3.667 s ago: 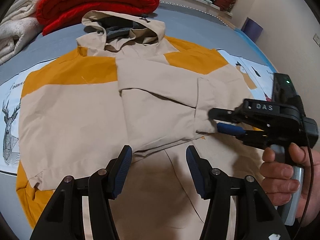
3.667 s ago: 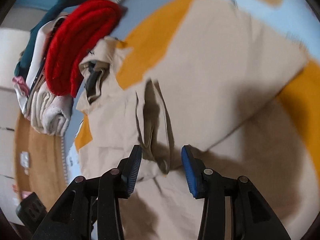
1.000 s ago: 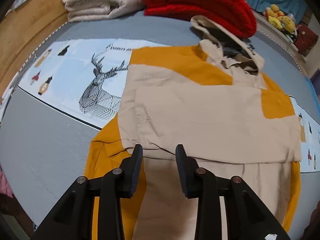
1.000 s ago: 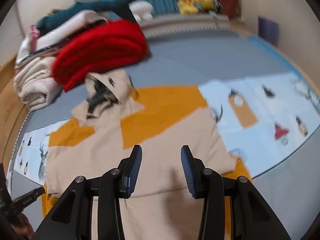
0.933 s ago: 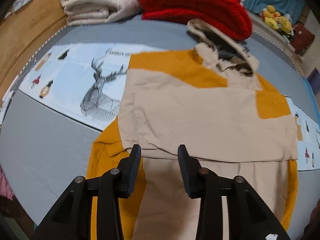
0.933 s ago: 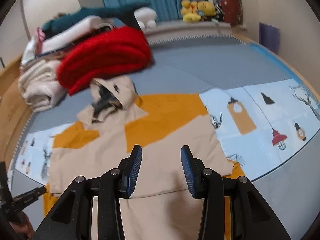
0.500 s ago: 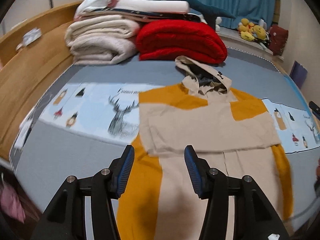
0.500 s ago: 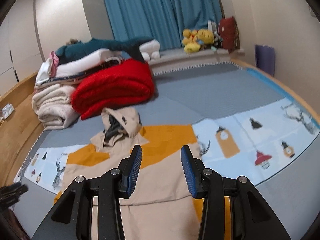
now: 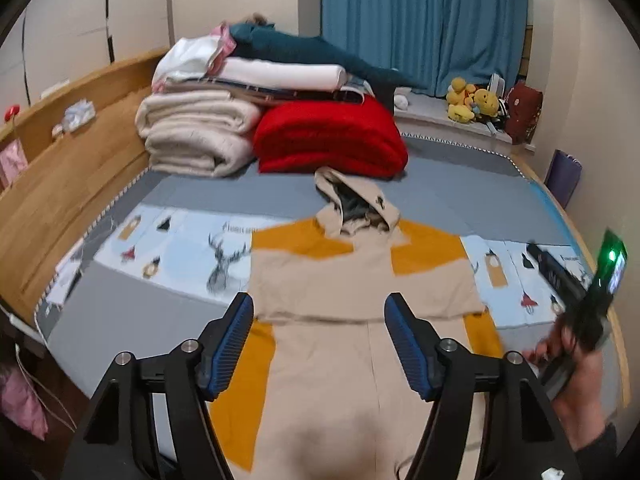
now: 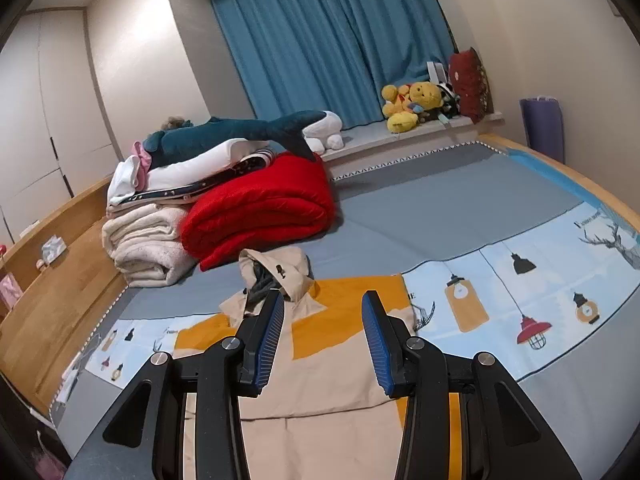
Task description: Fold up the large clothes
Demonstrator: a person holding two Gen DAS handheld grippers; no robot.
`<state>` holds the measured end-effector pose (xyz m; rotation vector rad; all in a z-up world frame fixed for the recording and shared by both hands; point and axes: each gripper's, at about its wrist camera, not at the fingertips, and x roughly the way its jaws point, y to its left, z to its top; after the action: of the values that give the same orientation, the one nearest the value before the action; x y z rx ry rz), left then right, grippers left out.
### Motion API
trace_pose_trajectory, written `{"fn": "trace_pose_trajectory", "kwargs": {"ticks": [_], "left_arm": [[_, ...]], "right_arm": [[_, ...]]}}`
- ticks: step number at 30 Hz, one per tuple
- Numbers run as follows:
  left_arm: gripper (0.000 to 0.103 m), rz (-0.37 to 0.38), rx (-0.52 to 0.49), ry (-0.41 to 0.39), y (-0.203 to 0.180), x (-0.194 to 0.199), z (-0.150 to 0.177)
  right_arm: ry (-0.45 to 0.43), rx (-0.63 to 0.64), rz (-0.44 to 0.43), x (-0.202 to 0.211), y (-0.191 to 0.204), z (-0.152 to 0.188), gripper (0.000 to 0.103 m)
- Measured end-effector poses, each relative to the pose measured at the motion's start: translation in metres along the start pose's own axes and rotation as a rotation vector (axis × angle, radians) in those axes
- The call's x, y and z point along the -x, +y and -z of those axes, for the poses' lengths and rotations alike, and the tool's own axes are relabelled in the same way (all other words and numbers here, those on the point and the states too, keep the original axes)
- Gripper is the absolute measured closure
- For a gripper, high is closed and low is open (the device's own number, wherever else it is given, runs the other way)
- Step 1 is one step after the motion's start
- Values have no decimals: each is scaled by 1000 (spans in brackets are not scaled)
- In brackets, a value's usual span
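1. The beige and mustard-yellow hooded jacket (image 9: pixel 360 280) lies flat on the grey bed cover (image 9: pixel 460 184), hood (image 9: pixel 352 200) pointing toward the headboard end, both sleeves folded across the chest into a beige band; its lower part runs toward the cameras.
2. At far left, a wooden bed frame (image 9: pixel 60 184) borders the bed, and a stack of folded cream blankets (image 9: pixel 196 136) sits beside a folded red blanket (image 9: pixel 328 136), just beyond the hood. A dark teal plush shark (image 10: pixel 240 130) lies on top of the stack.
3. The left gripper (image 9: pixel 320 344) hangs above the jacket's lower half with its blue-padded jaws spread wide, gripping nothing.
4. The right gripper (image 10: pixel 323 340) hovers over the jacket's chest, jaws well apart and empty. In the left wrist view it appears at the right edge, held in the person's right hand (image 9: pixel 576 364).
5. A pale blue printed sheet (image 10: pixel 520 280) with lamps and deer lies under the jacket, stretching rightward.
6. Blue curtains (image 10: pixel 332 40) and yellow plush toys (image 10: pixel 412 108) stand behind.
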<state>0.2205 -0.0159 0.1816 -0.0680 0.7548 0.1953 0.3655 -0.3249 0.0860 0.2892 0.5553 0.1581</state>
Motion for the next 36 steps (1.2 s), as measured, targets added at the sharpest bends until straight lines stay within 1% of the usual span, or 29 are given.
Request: {"fn": "trace_pose_trajectory", "kwargs": {"ticks": [2, 3, 4, 6, 9, 10, 12, 14, 17, 19, 24, 25, 26, 27, 30, 32, 34, 35, 36], "left_arm": [[38, 24, 0, -28, -5, -16, -12], [38, 41, 5, -34, -7, -35, -21], [38, 42, 8, -30, -9, -51, -27], [38, 29, 14, -16, -10, -91, -39], [46, -11, 18, 11, -10, -153, -53], [49, -14, 24, 21, -10, -168, -56], [51, -3, 38, 48, -8, -216, -65], [54, -1, 42, 70, -5, -250, -71], [56, -2, 52, 103, -1, -309, -84], [56, -6, 63, 111, 4, -350, -95], [57, -16, 43, 129, 3, -439, -124], [57, -16, 39, 137, 3, -458, -130], [57, -19, 39, 145, 4, -475, -136], [57, -12, 44, 155, 4, -492, -141], [55, 20, 73, 200, 4, -542, -156], [50, 47, 106, 235, 5, -569, -162], [49, 87, 158, 312, 7, -605, -168], [49, 91, 181, 338, 9, -619, -171], [49, 83, 203, 344, 11, -629, -174]], "right_arm": [[10, 19, 13, -3, -1, 2, 61], [23, 24, 19, -6, -3, 3, 61], [41, 28, 26, -10, -5, 3, 61], [84, 40, 48, -21, -9, 4, 61], [138, 46, 87, -38, -17, 4, 61], [156, 41, 100, -45, -21, 4, 61], [182, 42, 127, -56, -25, 5, 61], [211, 66, 152, -71, -27, 6, 61], [242, 113, 175, -90, -24, 9, 61], [257, 134, 190, -102, -23, 12, 61], [308, 116, 209, -130, -26, 24, 61], [317, 110, 208, -134, -27, 27, 62], [330, 105, 205, -140, -27, 30, 68], [339, 103, 206, -144, -27, 33, 77], [354, 85, 223, -156, -29, 40, 89], [364, 89, 234, -161, -29, 45, 90], [379, 86, 242, -164, -30, 51, 90], [386, 80, 244, -166, -31, 53, 90], [390, 76, 245, -167, -31, 55, 90]]}}
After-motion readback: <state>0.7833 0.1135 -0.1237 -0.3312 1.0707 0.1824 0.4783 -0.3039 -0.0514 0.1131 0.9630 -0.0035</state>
